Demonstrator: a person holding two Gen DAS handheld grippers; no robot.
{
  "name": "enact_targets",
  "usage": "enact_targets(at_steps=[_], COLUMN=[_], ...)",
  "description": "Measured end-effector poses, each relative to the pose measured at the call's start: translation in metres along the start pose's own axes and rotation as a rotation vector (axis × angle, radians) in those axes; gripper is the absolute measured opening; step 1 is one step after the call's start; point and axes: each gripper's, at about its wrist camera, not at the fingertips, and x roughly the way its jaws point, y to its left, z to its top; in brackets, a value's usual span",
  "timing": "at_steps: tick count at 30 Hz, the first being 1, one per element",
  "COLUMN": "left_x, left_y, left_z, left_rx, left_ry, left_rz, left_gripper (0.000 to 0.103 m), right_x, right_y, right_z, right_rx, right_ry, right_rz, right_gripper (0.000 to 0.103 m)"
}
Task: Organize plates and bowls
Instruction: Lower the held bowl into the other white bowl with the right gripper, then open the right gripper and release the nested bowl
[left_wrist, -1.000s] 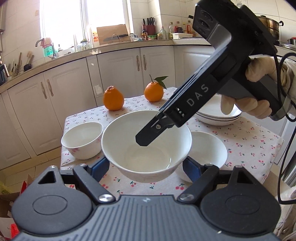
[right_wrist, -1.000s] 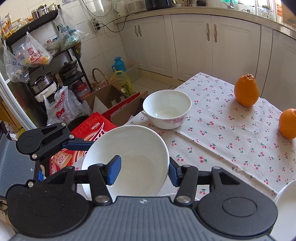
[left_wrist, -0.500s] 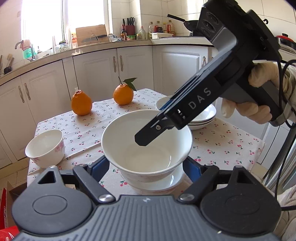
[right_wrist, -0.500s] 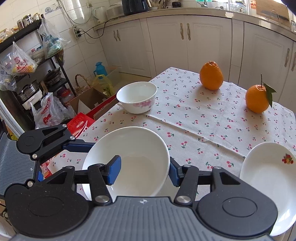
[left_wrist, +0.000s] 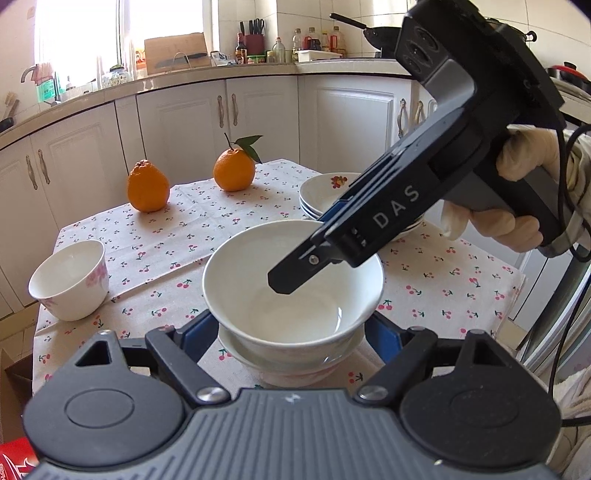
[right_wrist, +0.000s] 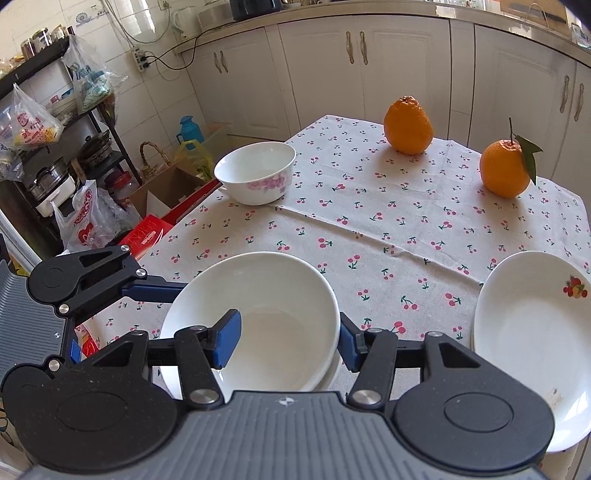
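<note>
**Second bowl nearly nested, one bowl left to gather**

The left gripper (left_wrist: 290, 334) pinched the big bowl (left_wrist: 236, 280) across its body, a pad against each side under the rim. The right gripper (right_wrist: 288, 341) straddled the same bowl's wall, one finger inside and one outside; I could not tell whether its pads pressed on the wall or merely stood either side of it. The big bowl sat at the table's (left_wrist: 207, 229) near edge, down inside a lower bowl (left_wrist: 288, 369), though whether it rested fully there could not be seen.

By my reading, the plates (right_wrist: 528, 332) were already done: they lay stacked at the right edge. The bowl stack was being built, with its second piece in place but not yet let go. What remained was to release the big bowl, then bring the small bowl (left_wrist: 68, 280), alone at the left edge and well apart, onto the stack. Two oranges (left_wrist: 147, 186) stood untouched near the far edge
</note>
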Motion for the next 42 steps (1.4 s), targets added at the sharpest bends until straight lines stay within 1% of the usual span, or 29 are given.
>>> enact_targets(at_steps=[18,21,27,28,29,31,34,38,42], left_x=[0.007,0.007,0.009,0.01,0.009,0.008,0.004,-0.002,-0.011], left_y=[0.005,0.005,0.009,0.01,0.009,0.008,0.008,0.01,0.015], left_z=[-0.003,-0.003,-0.005,-0.006,-0.006,-0.006,-0.007,-0.009,-0.013], left_rx=[-0.013,-0.013,-0.032,-0.035,-0.031,-0.013,-0.014,-0.017,-0.042], left_ry=[0.015,0.014,0.017,0.017,0.014,0.008,0.007,0.005,0.001], left_rz=[-0.008,-0.007,-0.018,-0.02,-0.018,-0.009,-0.016,-0.008,0.0], left_gripper=[0.086,0.086,0.087,0.087,0.088,0.09,0.09,0.09,0.091], right_x=[0.009,0.01,0.012,0.012,0.012,0.009,0.004,0.001,0.003], right_y=[0.001,0.003,0.005,0.005,0.005,0.006,0.01,0.015,0.02], right_z=[-0.001,-0.001,0.0,-0.001,-0.001,-0.001,0.0,0.002,0.004], right_rx=[-0.019,-0.024,-0.04,-0.042,-0.043,-0.048,-0.066,-0.09,-0.113], right_ry=[0.018,0.017,0.016,0.017,0.015,-0.002,-0.023,-0.036,-0.035], right_rz=[-0.019,-0.02,-0.024,-0.024,-0.027,-0.026,-0.028,-0.049,-0.065], right_gripper=[0.062,0.063,0.07,0.073,0.079,0.088,0.093,0.103,0.103])
